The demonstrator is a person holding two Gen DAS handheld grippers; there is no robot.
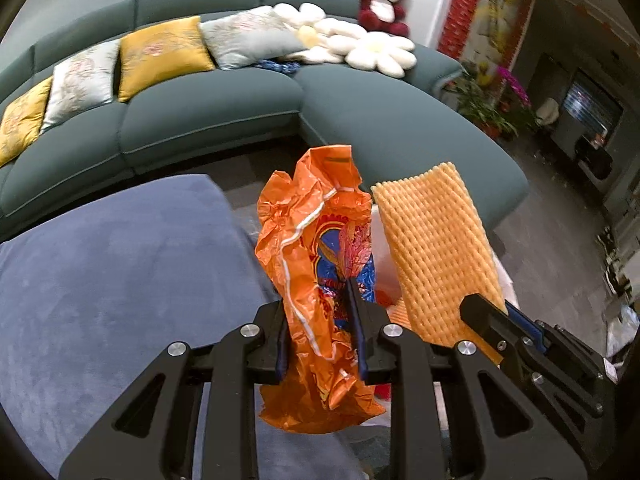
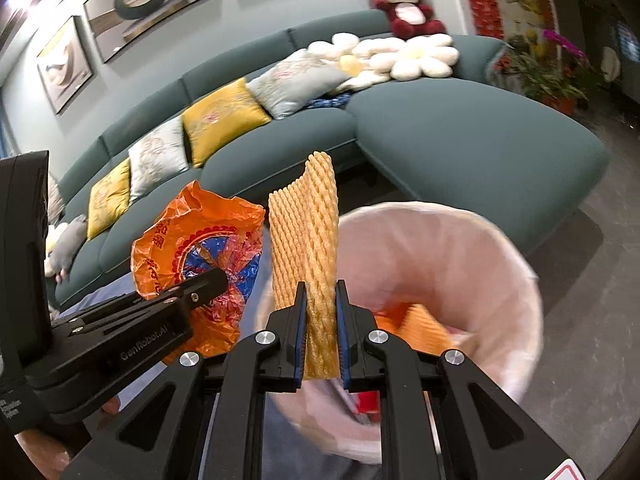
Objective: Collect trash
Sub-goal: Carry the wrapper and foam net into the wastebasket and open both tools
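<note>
My left gripper (image 1: 320, 300) is shut on a crumpled orange plastic bag (image 1: 316, 248) and holds it up in the air. The bag also shows in the right wrist view (image 2: 192, 248), left of my right gripper. My right gripper (image 2: 321, 292) is shut on a yellow-orange foam net sleeve (image 2: 304, 236), held upright over the near rim of a bin lined with a white bag (image 2: 460, 248). The sleeve also shows in the left wrist view (image 1: 432, 248), right of the orange bag. Orange and red trash (image 2: 416, 320) lies inside the bin.
A blue-grey ottoman (image 1: 120, 272) lies below and left of my left gripper. A curved green sofa (image 1: 208, 120) with cushions and a red plush toy (image 1: 382, 0) stands behind. Potted flowers (image 1: 492, 100) stand at the right, by the sofa's end.
</note>
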